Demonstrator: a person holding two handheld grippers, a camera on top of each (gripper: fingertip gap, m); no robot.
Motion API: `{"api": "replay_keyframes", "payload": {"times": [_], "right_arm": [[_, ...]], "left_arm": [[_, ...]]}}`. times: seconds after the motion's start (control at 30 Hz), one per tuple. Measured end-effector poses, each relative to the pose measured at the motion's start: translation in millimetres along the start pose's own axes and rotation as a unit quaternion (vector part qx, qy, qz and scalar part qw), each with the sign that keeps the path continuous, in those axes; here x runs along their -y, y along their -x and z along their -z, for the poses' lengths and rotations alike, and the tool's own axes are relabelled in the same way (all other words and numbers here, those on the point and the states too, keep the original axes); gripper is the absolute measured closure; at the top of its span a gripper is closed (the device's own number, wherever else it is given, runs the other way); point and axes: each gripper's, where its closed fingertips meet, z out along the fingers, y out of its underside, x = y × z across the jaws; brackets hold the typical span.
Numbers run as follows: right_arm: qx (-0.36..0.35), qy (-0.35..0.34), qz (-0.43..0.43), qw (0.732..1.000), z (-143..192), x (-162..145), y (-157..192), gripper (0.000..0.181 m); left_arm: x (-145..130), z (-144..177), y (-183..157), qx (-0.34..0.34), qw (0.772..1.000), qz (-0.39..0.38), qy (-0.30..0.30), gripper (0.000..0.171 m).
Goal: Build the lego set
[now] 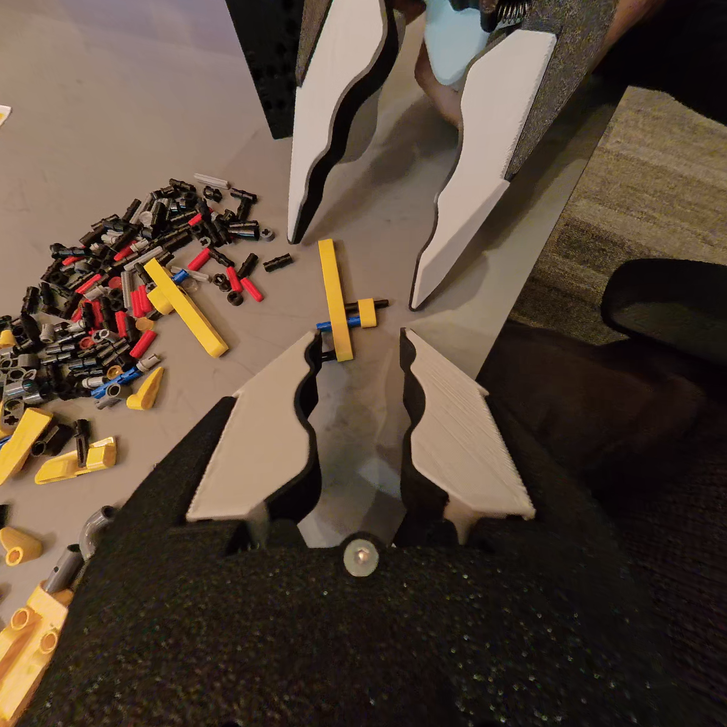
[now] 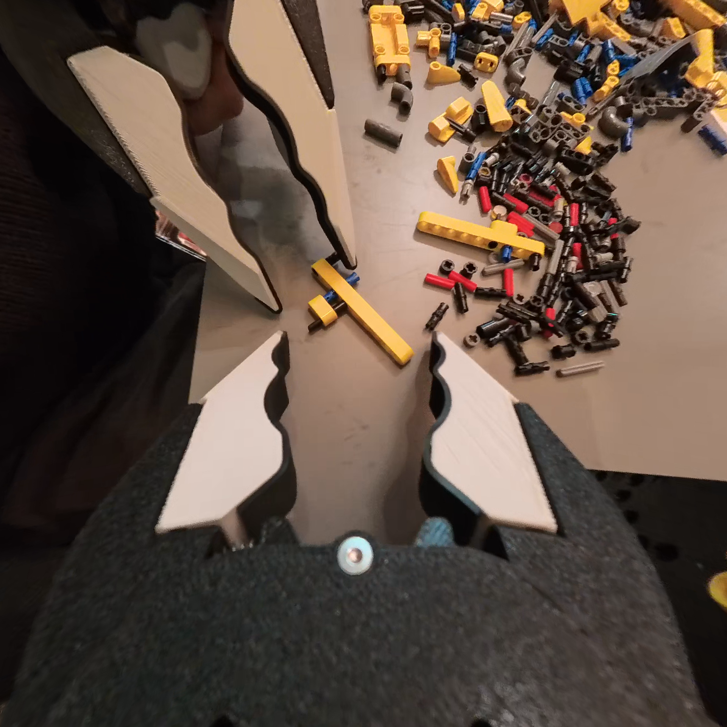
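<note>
Left gripper point(image 1: 360, 330), in the left wrist view, has its fingers wide apart and holds nothing; its left fingertip point(image 1: 312, 340) sits just beside, perhaps touching, the near end of a small assembly point(image 1: 340, 310) on the table point(image 1: 118, 118). That assembly counts one yellow beam, one short yellow piece, one blue pin and one black pin. Right gripper point(image 1: 352, 271) faces it from beyond, fingers wide, empty. One second yellow beam point(image 1: 185, 307) lies at the edge of a pile point(image 1: 130, 267) of black, red and grey pins, too many to count. Judgement: a sound grasp calls for closing across the beam's narrow sides, clear of the pins.

Right gripper point(image 2: 358, 338), in the right wrist view, is likewise wide and empty, the assembly point(image 2: 360, 309) lying just ahead between both tools. Left gripper point(image 2: 312, 283) stands opposite, one fingertip point(image 2: 348, 257) at the beam's far end. Second beam point(image 2: 476, 234) and pile point(image 2: 562, 267) lie to the right, well apart.
</note>
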Motion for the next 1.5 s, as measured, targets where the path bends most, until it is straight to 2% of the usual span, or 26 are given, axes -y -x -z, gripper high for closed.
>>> {"api": "replay_keyframes", "payload": {"times": [0.4,0.8,1.13,1.5], "right_arm": [[0.031,0.020,0.002,0.999,-3.5,-0.3,5.8,0.116],[0.048,0.039,0.024,0.998,-2.8,0.5,16.1,0.138],[0.021,0.046,0.033,0.998,2.4,-3.2,7.6,0.138],[0.032,0.050,0.045,0.997,1.0,-2.3,5.9,0.139]], "left_arm": [[0.9,-3.8,0.0,-0.006,1.000,0.000,0.002,0.137],[2.6,-5.5,1.6,0.004,1.000,-0.009,0.005,0.140],[2.9,-6.0,1.4,0.008,1.000,-0.013,0.005,0.145],[3.3,-6.5,0.8,0.007,1.000,-0.015,0.006,0.147]]}}
